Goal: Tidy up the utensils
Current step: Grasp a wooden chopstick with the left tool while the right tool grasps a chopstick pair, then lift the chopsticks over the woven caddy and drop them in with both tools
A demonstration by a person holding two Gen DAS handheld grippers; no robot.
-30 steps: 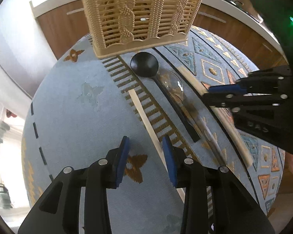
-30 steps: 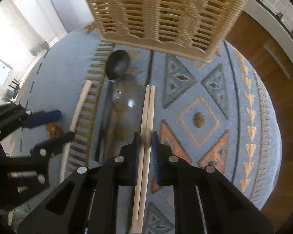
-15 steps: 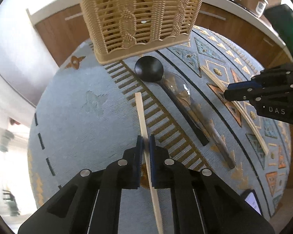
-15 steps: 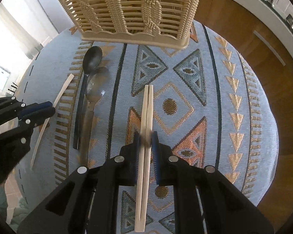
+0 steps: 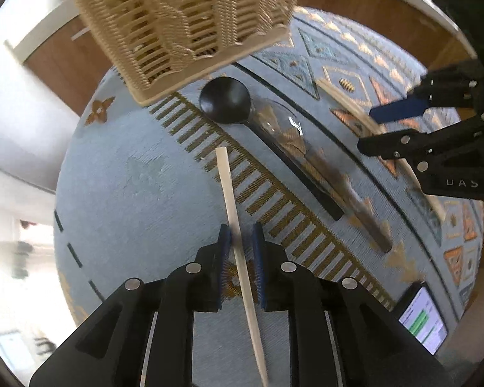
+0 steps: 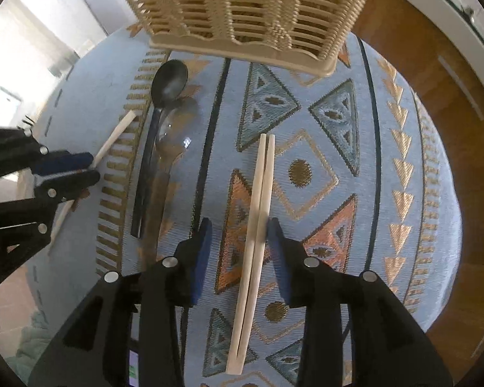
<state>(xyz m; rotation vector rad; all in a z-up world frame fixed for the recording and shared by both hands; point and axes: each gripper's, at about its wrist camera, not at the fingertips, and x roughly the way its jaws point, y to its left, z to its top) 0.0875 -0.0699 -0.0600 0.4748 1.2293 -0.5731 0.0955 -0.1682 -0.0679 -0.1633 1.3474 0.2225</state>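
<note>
A single pale wooden chopstick (image 5: 234, 213) lies between the pads of my left gripper (image 5: 240, 242), whose jaws stand slightly apart around it. A joined pair of chopsticks (image 6: 258, 206) lies on the patterned cloth between the fingers of my right gripper (image 6: 240, 242), which is open; the right pad touches the pair. A black spoon (image 5: 226, 100) and a clear plastic spoon (image 5: 293, 142) lie side by side between the two grippers. A woven utensil basket (image 6: 251, 9) stands just beyond them; it also shows in the left wrist view (image 5: 184, 22).
The round table has a blue patterned cloth (image 6: 332, 174). A phone with a lit screen (image 5: 424, 321) lies at the table's near right edge. Wooden cabinets with a white counter (image 6: 461, 74) stand behind the table.
Both grippers have opened: the right one released the chopstick pair onto the cloth, the left one loosened on the single chopstick. Both views moved closer to the basket.
</note>
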